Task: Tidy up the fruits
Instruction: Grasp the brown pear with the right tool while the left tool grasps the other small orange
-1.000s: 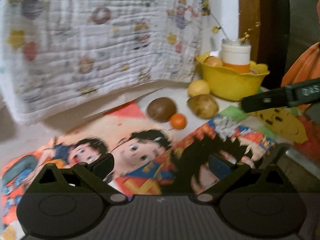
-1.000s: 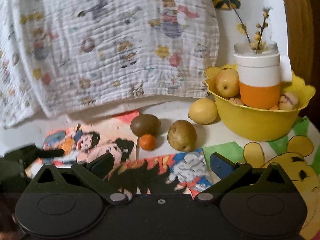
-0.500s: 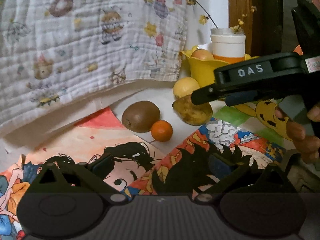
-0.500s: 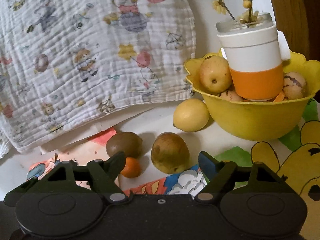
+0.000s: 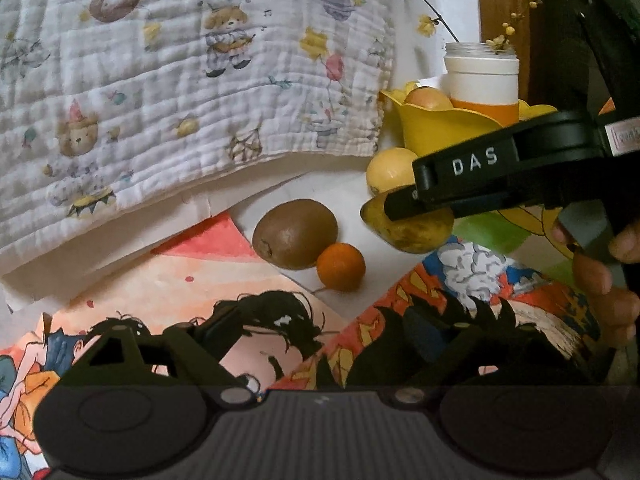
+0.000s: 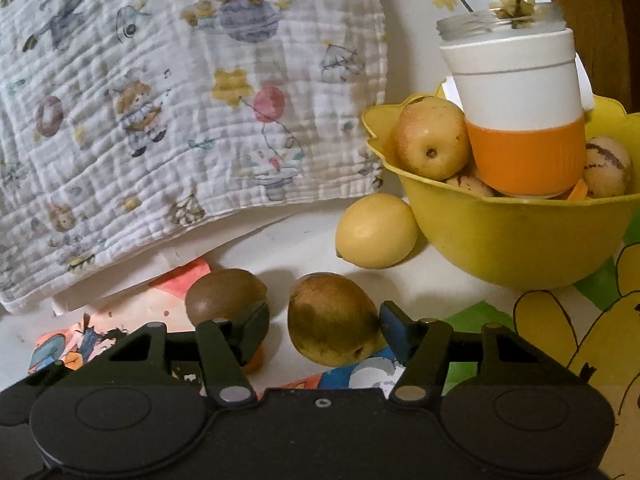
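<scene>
A brown pear (image 6: 332,320) lies on the table between the fingers of my right gripper (image 6: 324,316), whose jaws are closing. The right pad touches the pear; the left pad stands a little off it. In the left wrist view that gripper reaches over the pear (image 5: 416,234) from the right. A kiwi (image 5: 296,234) and a small orange (image 5: 341,267) lie just ahead of my left gripper (image 5: 320,324), which has nothing between its closing jaws. A lemon (image 6: 378,230) rests against the yellow bowl (image 6: 520,248).
The bowl holds an apple (image 6: 432,138), other fruit and a white and orange cup (image 6: 520,120) with twigs. A quilted cartoon blanket (image 5: 180,80) hangs behind the fruits. Cartoon posters (image 5: 192,292) cover the table. A person's fingers (image 5: 600,280) grip the right tool.
Both grippers have come forward and down toward the fruits. The right jaws have narrowed around the pear, and the right gripper has entered the left view. The left jaws narrowed slightly.
</scene>
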{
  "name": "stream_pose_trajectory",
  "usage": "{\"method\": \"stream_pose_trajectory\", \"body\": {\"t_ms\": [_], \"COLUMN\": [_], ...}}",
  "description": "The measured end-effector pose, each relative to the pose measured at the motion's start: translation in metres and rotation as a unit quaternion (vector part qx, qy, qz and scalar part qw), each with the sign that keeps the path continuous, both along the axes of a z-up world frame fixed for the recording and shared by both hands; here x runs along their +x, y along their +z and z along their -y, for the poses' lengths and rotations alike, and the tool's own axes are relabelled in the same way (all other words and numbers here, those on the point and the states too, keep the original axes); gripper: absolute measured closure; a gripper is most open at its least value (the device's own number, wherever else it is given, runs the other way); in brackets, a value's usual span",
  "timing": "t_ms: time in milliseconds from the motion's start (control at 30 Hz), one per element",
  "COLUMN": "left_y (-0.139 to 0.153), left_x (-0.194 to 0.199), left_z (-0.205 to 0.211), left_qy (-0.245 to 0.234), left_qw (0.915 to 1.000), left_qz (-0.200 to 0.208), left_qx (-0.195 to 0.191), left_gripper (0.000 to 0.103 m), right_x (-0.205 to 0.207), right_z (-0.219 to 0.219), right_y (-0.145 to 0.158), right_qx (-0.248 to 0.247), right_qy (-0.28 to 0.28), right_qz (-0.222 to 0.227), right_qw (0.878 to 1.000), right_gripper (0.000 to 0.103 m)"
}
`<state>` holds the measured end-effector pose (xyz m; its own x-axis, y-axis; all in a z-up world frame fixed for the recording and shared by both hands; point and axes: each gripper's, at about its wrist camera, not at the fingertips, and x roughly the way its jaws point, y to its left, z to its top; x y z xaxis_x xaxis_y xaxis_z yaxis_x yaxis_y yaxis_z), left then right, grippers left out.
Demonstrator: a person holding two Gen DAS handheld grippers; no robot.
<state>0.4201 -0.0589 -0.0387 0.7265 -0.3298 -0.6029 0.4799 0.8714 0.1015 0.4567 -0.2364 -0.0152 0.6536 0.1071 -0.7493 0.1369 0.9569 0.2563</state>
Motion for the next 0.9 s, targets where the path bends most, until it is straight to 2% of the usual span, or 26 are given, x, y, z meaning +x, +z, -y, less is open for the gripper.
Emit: {"method": "stream_pose_trajectory", "body": {"t_ms": [167,300,400,533,833,900], "left_y": [0.001,0.001,0.001,0.001,0.001,0.000], "left_x": [0.007,0.013,0.018,0.026,0.039,0.042], "left_z": [0.008,0.011,0.009,0.002,0.002,0.003], "left_qy": [-0.006,-0.008,-0.001,0.011,0.015,0.020], "left_qw": [0.9999,1.0000,0.9998,0.9985,0.9947,0.9941], "left_qz": [0.006,0.001,-0.015,-0.036,-0.069,-0.074], "left_qx": [0.008,0.006,-0.012,-0.039,-0.075,-0.076], "left_gripper": [0.020,0.031,0.042,0.050,0.051,0.055], "right_x": [0.004,0.010,0.011,0.010,0.008,0.008], "right_z": [-0.001,-0.001,-0.001,-0.001,0.002,0.002], "right_y": [-0.003,-0.007,-0.008,-0.009,-0.009,-0.008], "right_qx": [-0.009,-0.008,-0.006,-0.003,0.011,0.012], "right_qy": [0.002,0.003,0.006,0.005,0.000,-0.001], "right_qz": [-0.005,-0.013,-0.014,-0.013,-0.014,-0.015], "right_qw": [1.000,1.000,1.000,1.000,1.000,1.000], "right_gripper": [0.043,0.046,0.046,0.047,0.047,0.047]}}
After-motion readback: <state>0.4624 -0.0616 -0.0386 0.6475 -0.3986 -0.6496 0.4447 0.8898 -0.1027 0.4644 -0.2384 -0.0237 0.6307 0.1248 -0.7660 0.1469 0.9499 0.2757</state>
